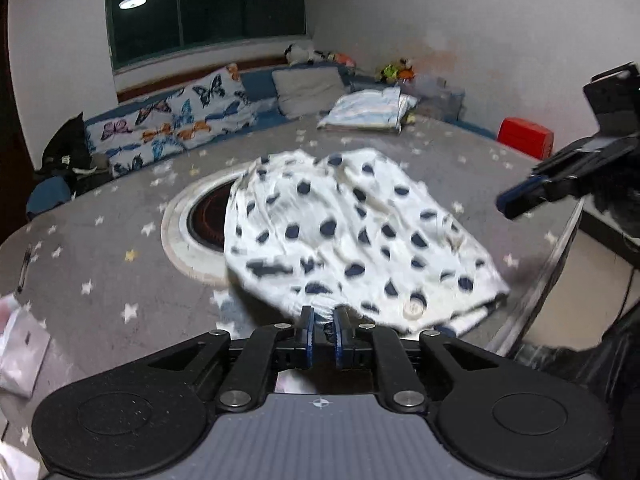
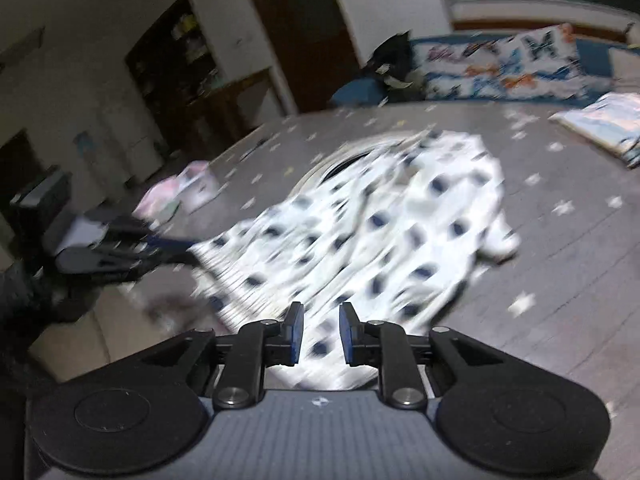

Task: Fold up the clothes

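A white garment with dark blue dots [image 1: 352, 236] lies bunched on a grey star-patterned table [image 1: 100, 272], partly over a round inset. My left gripper [image 1: 322, 314] is shut on the garment's near edge. It shows at the left of the blurred right wrist view [image 2: 176, 250], pinching the cloth's corner. My right gripper [image 2: 320, 312] is open a little and empty, hovering over the garment [image 2: 380, 236]. In the left wrist view it hangs at the far right [image 1: 516, 202], above the table edge.
A round inset burner [image 1: 208, 220] sits mid-table. A folded pile of clothes [image 1: 368, 112] lies at the far side, butterfly pillows [image 1: 172, 124] and a red box [image 1: 524, 136] beyond. Plastic bags [image 1: 20, 352] lie at the left edge.
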`<state>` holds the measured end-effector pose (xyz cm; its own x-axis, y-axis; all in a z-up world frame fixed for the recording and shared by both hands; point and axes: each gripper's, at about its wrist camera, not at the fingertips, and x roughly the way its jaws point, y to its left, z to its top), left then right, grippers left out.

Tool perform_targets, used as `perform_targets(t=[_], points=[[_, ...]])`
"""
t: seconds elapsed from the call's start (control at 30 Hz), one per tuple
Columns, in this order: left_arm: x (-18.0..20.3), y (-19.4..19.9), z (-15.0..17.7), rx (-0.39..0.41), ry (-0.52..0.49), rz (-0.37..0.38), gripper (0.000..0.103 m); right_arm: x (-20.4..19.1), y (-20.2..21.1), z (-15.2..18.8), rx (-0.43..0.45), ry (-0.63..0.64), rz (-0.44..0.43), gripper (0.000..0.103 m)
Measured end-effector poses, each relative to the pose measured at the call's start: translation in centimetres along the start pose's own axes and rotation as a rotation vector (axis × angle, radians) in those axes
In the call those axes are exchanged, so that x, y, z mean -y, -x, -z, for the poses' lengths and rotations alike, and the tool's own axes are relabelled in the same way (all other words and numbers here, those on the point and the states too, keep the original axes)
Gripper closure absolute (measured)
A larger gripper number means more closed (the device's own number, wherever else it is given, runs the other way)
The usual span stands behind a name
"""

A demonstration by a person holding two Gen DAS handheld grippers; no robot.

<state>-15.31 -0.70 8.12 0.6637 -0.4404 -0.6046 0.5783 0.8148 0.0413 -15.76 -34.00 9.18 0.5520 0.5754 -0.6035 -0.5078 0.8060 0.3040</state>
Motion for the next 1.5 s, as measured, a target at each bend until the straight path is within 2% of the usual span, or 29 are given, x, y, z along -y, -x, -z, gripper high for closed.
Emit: perform_targets(t=[0.07, 0.17, 0.27, 0.43, 0.6, 0.7, 0.77, 0.97, 1.1, 1.13, 1.2, 1.23, 1.37, 1.5], points=[[-0.2, 0.6, -0.7, 0.038, 0.004, 0.011, 0.089, 1.4, -0.2, -1.1, 0.024, -0.015, 0.065, 0.083], [-0.7, 1.1, -1.6, 0.078, 0.024, 0.021, 0.081, 3.8, -1.1, -2.7, 0.041, -0.050, 0.141, 0.082], [-1.0, 0.9, -2.3, 0.097, 0.043, 0.009, 0.078, 6.7, -2.5, -4.3, 0.051, -0.092, 0.207, 0.078], [-0.5, -2.3, -3.0, 0.091, 0.094, 0.038, 0.063, 11.0, -6.1, -7.2, 0.063, -0.161, 0.236, 0.076], [0.9, -6.3, -3.5, 0.053, 0.086, 0.095, 0.062, 14.4, -10.0, -9.6, 0.031, -0.225, 0.216, 0.073], [0.9, -8.6, -3.5, 0.010, 0.106, 0.101, 0.062, 15.8, -12.4, -11.6, 0.011, -0.235, 0.196, 0.072], [0.8, -9.5, -3.1, -0.022, 0.120, 0.098, 0.062, 16.8, -14.4, -12.9, -0.024, -0.214, 0.183, 0.067], [-0.7, -10.2, -1.6, -0.072, 0.164, 0.067, 0.062, 16.9, -20.6, -15.1, -0.175, -0.039, 0.210, 0.066], [-1.6, -10.2, -0.9, -0.091, 0.190, 0.063, 0.062, 15.7, -23.9, -15.7, -0.252, 0.093, 0.276, 0.067], [-1.8, -10.2, -0.7, -0.096, 0.197, 0.062, 0.062, 15.4, -24.5, -15.8, -0.260, 0.127, 0.292, 0.068], [-2.0, -10.3, -0.4, -0.101, 0.203, 0.064, 0.062, 14.5, -25.5, -16.2, -0.283, 0.199, 0.310, 0.082], [-2.2, -10.3, -0.3, -0.103, 0.205, 0.065, 0.062, 14.0, -26.1, -16.4, -0.296, 0.235, 0.318, 0.083], [-2.5, -10.2, 0.0, -0.106, 0.217, 0.063, 0.063, 12.3, -28.5, -17.5, -0.331, 0.408, 0.360, 0.085], [-2.6, -9.7, 0.3, -0.111, 0.228, 0.046, 0.064, 10.5, -31.5, -19.6, -0.317, 0.592, 0.428, 0.086]])
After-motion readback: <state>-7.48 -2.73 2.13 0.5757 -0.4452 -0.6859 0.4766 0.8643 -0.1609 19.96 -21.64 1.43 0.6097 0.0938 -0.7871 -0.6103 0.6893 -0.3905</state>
